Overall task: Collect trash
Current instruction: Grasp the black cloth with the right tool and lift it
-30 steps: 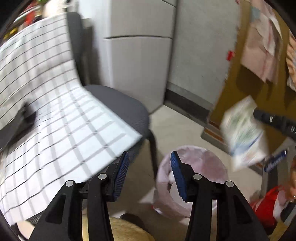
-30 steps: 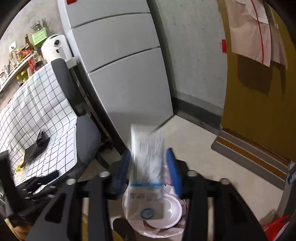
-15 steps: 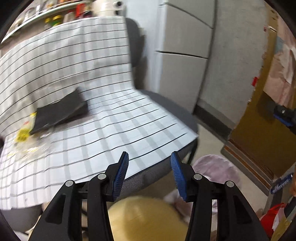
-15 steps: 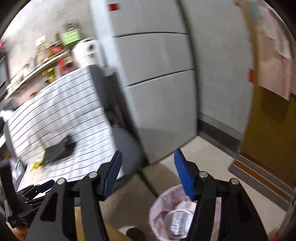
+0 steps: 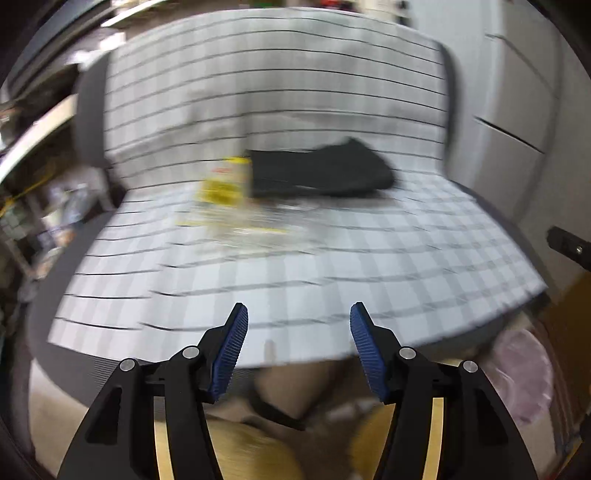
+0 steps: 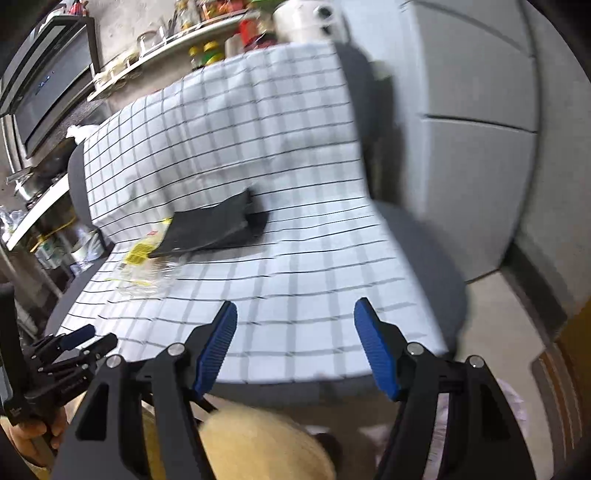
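A black bag (image 5: 317, 173) (image 6: 214, 225) and a clear wrapper with a yellow label (image 5: 236, 206) (image 6: 146, 267) lie on the checked cloth (image 5: 332, 266) (image 6: 295, 258) draped over the chairs. My left gripper (image 5: 298, 325) is open and empty, short of the cloth's front edge. My right gripper (image 6: 295, 321) is open and empty above the cloth's near edge. The left gripper also shows at the lower left of the right wrist view (image 6: 70, 349). The pink-lined trash bin (image 5: 524, 373) sits low at the right.
A grey cabinet (image 6: 480, 129) stands to the right of the chairs. A shelf with jars and bottles (image 6: 177, 29) runs along the back wall. A straw-coloured round object (image 6: 258, 443) lies below the grippers. The grey chair seat (image 6: 424, 251) sticks out past the cloth.
The right gripper opened and dropped the white packet into the bin. Both grippers then swung left from the bin toward the cloth-covered chairs.
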Demonstrator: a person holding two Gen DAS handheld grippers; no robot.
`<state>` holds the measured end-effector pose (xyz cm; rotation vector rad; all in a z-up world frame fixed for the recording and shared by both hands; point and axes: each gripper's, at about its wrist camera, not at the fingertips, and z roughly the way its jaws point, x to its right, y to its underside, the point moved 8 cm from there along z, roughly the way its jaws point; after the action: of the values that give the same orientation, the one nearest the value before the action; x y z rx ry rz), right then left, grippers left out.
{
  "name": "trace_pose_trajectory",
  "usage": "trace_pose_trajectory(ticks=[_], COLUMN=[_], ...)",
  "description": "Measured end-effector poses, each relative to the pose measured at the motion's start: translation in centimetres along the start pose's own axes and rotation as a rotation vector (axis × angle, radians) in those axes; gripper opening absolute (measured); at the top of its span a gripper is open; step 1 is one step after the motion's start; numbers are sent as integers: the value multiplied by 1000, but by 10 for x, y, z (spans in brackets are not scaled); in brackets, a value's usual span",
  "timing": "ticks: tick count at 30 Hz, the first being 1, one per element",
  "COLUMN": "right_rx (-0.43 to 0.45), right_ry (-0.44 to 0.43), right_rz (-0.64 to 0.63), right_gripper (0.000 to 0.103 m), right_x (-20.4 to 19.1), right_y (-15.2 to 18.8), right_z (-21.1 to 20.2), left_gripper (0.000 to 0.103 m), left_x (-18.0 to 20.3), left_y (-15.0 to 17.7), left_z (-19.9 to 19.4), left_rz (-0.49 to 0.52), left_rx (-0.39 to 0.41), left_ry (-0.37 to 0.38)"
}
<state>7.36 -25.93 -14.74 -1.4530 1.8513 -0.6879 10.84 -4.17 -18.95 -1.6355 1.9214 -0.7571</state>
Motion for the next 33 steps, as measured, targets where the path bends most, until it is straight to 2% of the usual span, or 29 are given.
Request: trace_pose_trajectory(ticks=[5, 12, 17, 19, 22, 23, 24, 25, 27, 30, 33], right_rx=[-66, -140, -191, -202, -171, -159, -157, -163, -156, -76, -65], right_ry=[-91, -136, -152, -199, -248, -253, -258, -260, -293, -241, -201], right_rz=[14, 168, 283, 374, 526, 569, 605, 628, 633, 501, 371], right_gripper=[67, 68, 67, 61, 60, 59, 42, 30, 15, 10, 10], right_x=[-41, -62, -64, -62, -51, -46, -42, -39, -37, -32, -27], right_y=[-17, -43, -44, -45, -53, -55, -56, -55, -57, -64, -64], right_z=[66, 152, 197, 208, 216, 218, 220, 220, 213, 175, 140], left_gripper=[60, 60, 60, 60, 60, 60, 60, 60, 60, 60, 60], left_x=[-46, -87, -101, -101, -102, -103, -103, -103, -103, -100, -89], left_y=[-15, -46, -52, -49, -43, -41, -38, -36, -31, -29, -26], left_z=[9, 28, 39, 42, 44, 44, 43, 41, 36, 29, 21], left_rz=[-77, -103, -135, -138, -140, -144, -148, -151, -151, -147, -135], left_rx=[3, 22, 12, 0, -17, -21, -25, -27, -27, -20, -10], left_ry=[-77, -160, -150, -140, -137, -136, -135, -132, -137, -134, -117])
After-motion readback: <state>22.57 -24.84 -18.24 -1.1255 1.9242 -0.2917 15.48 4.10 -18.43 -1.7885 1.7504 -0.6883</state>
